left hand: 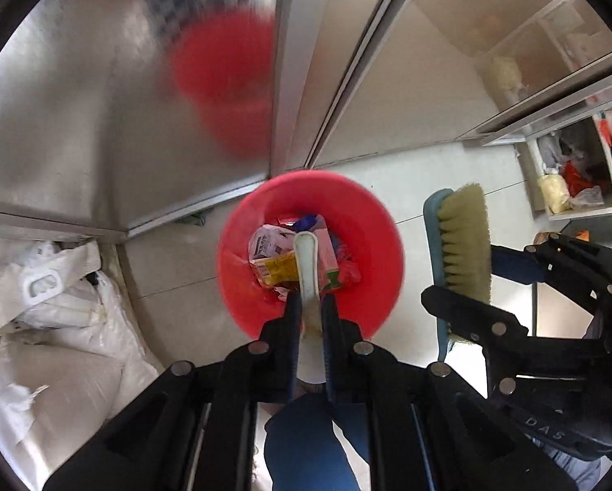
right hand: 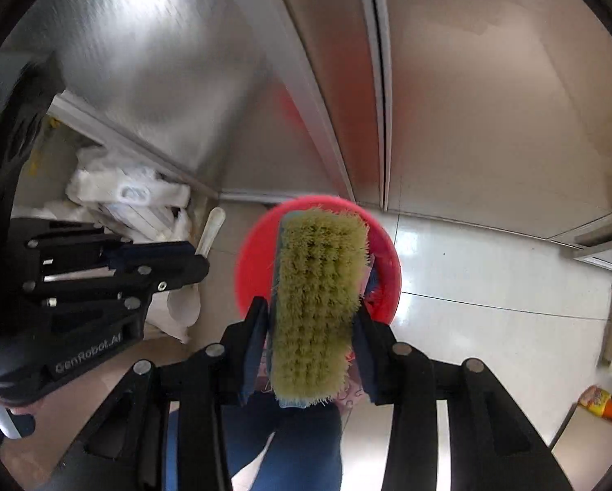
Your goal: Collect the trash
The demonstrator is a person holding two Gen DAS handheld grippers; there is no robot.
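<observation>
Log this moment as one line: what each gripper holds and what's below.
left gripper: shut on white dustpan handle | right gripper: shut on brush | below: red bin, trash inside

Red bin (left hand: 240, 286) on floor holds crumpled wrappers (left hand: 271, 245).

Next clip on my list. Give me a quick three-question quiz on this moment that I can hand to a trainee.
1. True or false: the red bin on the floor already has wrappers in it.
2. What does the right gripper hold? A) a sponge B) a scrub brush C) a bottle
3. Fill in: the left gripper is shut on a white ____.

Key
1. True: crumpled packaging fills the bottom of the bin.
2. B: the jaws clamp the brush from both sides, bristles facing the camera.
3. Handle: a slim white plastic handle sticks out over the bin; what tool it belongs to cannot be told.
</observation>
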